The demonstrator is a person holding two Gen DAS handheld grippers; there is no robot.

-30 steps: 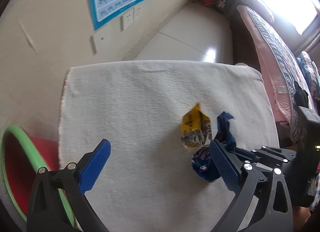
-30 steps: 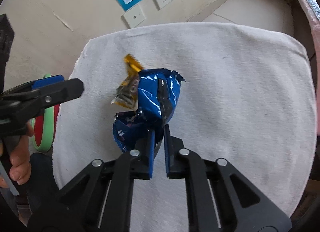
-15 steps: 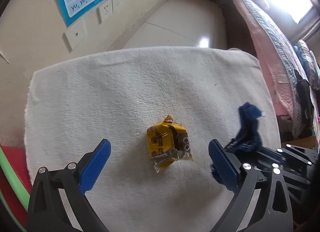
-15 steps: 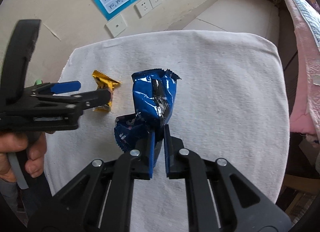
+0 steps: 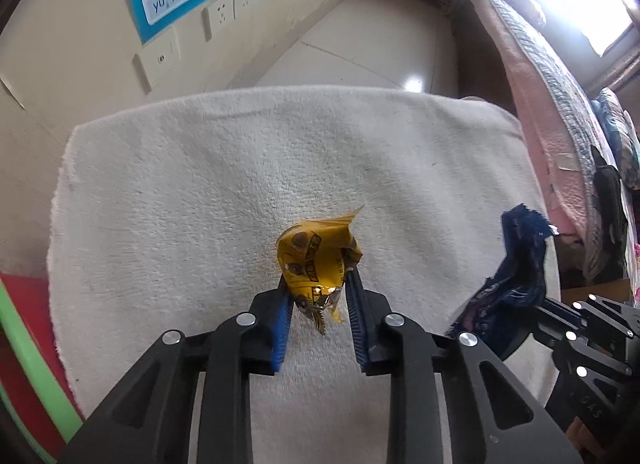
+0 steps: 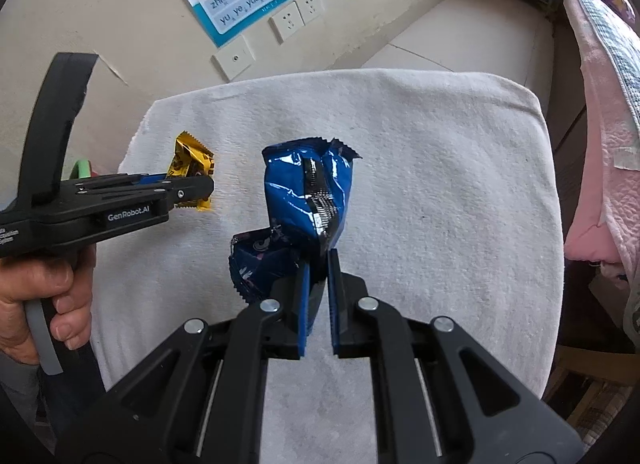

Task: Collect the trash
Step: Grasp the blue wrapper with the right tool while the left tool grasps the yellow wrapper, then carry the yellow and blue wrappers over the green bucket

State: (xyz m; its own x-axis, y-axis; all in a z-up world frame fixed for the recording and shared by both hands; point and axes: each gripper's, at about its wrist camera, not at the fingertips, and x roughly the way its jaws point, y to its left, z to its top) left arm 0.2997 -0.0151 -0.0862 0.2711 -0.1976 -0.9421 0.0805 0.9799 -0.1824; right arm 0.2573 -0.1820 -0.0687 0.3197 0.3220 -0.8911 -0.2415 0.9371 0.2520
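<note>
Both wrappers are thin crinkly foil-plastic: near weightless, soft, slick, they crumple instead of resisting, so pinch a bunched fold or the crimped seam, not a flat face. Left gripper [image 5: 318, 292] has its jaws clamped on the yellow snack wrapper [image 5: 316, 260], pinching its lower crumpled end just above the white towel [image 5: 180, 204]; whether the wrapper's bottom touches the towel I cannot tell. Right gripper [image 6: 316, 268] has its jaws together on the twisted waist of the blue snack wrapper [image 6: 308, 188], which stands up clear of the towel, its torn lower flap hanging to the left of the jaws. Versus the earlier frames: the left jaws were wide apart with the yellow wrapper lying loose between them, and have just been closing, now with the wrapper squeezed between the pads. The right grip on the blue wrapper is unchanged. A red bin with green rim [image 5: 24, 364] sits at the towel's left edge, likely the drop point. A person's hand [image 6: 52, 304] squeezes the left gripper's trigger.
</note>
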